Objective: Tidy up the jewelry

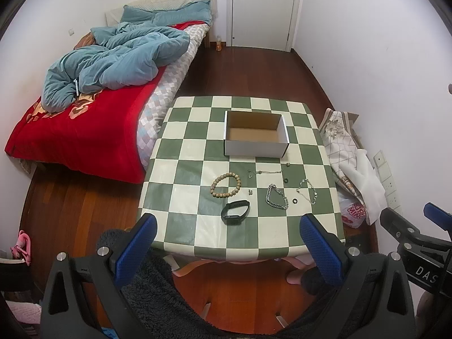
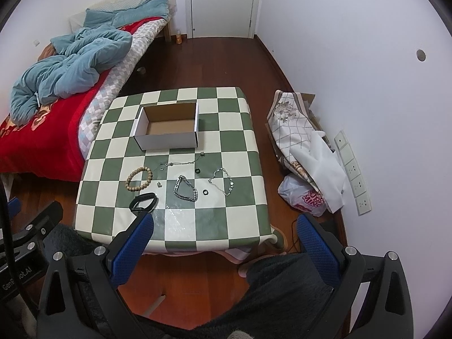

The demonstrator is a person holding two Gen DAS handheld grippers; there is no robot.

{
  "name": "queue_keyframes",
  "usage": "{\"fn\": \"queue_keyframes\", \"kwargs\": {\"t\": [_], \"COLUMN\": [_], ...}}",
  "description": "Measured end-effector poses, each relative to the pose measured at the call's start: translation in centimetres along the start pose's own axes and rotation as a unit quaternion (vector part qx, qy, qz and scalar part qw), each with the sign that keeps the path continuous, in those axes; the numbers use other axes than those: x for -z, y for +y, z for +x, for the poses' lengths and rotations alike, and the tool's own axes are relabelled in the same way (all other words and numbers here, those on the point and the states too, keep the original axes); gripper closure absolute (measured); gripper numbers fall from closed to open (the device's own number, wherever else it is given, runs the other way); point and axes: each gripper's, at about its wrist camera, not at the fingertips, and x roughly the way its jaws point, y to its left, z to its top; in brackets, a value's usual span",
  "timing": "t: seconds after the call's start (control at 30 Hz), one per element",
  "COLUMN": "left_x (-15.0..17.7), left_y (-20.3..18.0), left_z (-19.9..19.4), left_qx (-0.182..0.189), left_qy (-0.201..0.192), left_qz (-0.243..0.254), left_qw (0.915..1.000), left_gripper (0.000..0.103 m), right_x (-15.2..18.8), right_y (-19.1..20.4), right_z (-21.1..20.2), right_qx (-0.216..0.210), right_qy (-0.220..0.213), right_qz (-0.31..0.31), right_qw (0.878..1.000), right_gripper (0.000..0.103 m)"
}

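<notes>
An empty white cardboard box (image 1: 255,148) (image 2: 166,140) stands at the back of a green-and-cream checkered table (image 1: 186,226) (image 2: 209,226). In front of it lie a wooden bead bracelet (image 1: 226,184) (image 2: 138,178), a black wristband (image 1: 235,212) (image 2: 142,202), a silver chain bracelet (image 1: 276,197) (image 2: 185,188), a thin silver necklace (image 1: 306,191) (image 2: 223,181), a thin chain (image 1: 268,171) (image 2: 180,163) and small rings (image 1: 294,200) (image 2: 205,191). My left gripper (image 1: 228,226) and right gripper (image 2: 224,223) are open and empty, held above the table's near edge.
A bed (image 1: 84,130) with a red blanket and blue duvet stands left of the table. Folded cloth and a plastic bag (image 2: 302,195) lie on the floor at the right wall. A white door (image 1: 262,8) is at the back. Wood floor surrounds the table.
</notes>
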Motion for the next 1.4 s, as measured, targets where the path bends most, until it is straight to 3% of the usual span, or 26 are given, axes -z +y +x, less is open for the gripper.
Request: {"fn": "queue_keyframes", "kwargs": {"t": [1.4], "left_x": [-0.57], "left_y": [-0.27], "left_z": [-0.83], "left_qx": [-0.001], "left_qy": [-0.008], "left_qz": [0.000], "left_qw": [1.0000], "left_gripper": [0.000], "right_x": [-0.19], "right_y": [0.43], "right_z": [-0.45], "right_qx": [0.001], "right_qy": [-0.008], "right_qz": [-0.002], "right_qw": [1.000], "right_gripper": [0.001]}}
